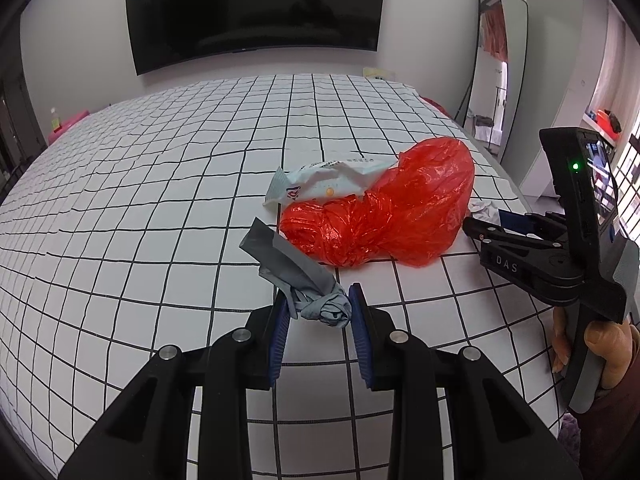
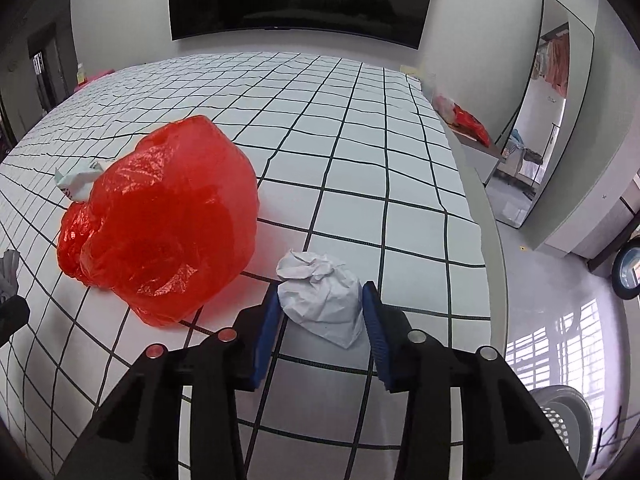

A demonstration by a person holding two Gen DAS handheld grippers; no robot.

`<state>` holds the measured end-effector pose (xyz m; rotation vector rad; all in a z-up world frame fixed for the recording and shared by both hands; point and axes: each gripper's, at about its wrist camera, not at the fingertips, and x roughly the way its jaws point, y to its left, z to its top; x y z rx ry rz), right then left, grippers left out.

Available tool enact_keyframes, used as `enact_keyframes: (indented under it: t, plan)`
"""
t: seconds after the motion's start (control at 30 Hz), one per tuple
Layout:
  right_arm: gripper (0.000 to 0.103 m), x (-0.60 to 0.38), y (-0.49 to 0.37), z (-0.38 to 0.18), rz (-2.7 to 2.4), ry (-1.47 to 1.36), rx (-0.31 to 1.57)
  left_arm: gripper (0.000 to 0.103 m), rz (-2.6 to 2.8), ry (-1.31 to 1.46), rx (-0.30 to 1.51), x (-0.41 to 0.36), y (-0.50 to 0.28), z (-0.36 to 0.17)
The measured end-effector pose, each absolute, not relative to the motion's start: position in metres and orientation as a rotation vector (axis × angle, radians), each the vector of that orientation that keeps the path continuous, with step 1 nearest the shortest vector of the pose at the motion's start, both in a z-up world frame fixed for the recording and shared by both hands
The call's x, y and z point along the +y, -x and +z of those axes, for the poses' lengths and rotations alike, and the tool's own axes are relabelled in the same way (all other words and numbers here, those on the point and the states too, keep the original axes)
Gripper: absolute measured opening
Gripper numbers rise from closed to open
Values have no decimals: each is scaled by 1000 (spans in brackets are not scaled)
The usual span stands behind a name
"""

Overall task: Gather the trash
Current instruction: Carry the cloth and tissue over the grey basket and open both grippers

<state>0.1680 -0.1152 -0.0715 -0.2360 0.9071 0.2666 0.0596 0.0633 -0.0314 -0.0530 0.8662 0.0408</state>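
Two handheld grippers angled down over a bed covered in a white sheet with a black grid (image 1: 160,220). Left gripper (image 1: 320,312) low over the sheet, blue pads clenched on the knotted end of a crumpled grey plastic strip (image 1: 288,264), the rest of the strip trailing away toward a red plastic bag (image 1: 384,216). Right gripper (image 2: 322,312) near the bed's right edge, blue pads pressed against both sides of a crumpled white paper wad (image 2: 320,296) resting on the sheet. Red bag just beside the wad on its left, puffed up, partly hiding a pale blue and white snack wrapper (image 1: 324,180) behind it. Left view alone showing the right gripper from outside, a hand (image 1: 600,344) wrapped round its grey handle, a green light lit on its housing. Right view alone showing a grey floor, a white laundry basket (image 2: 568,420) below the bed edge, and another red bag (image 2: 472,120) on a side surface. Dark wall-mounted television (image 1: 252,12) and a leaning full-length mirror (image 1: 496,68) beyond the bed in both views.
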Motion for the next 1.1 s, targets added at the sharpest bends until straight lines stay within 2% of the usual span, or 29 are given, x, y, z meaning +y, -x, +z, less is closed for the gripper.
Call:
enact_keyframes:
  t: [0.57,1.1]
  plan:
    - [35,-161,-89,-46,192,59,880,29,-19,38,828,40,-37,-16]
    - [35,-257,-4,-33,13,-117,864,29,-218,-61,804,-54,-16,-7]
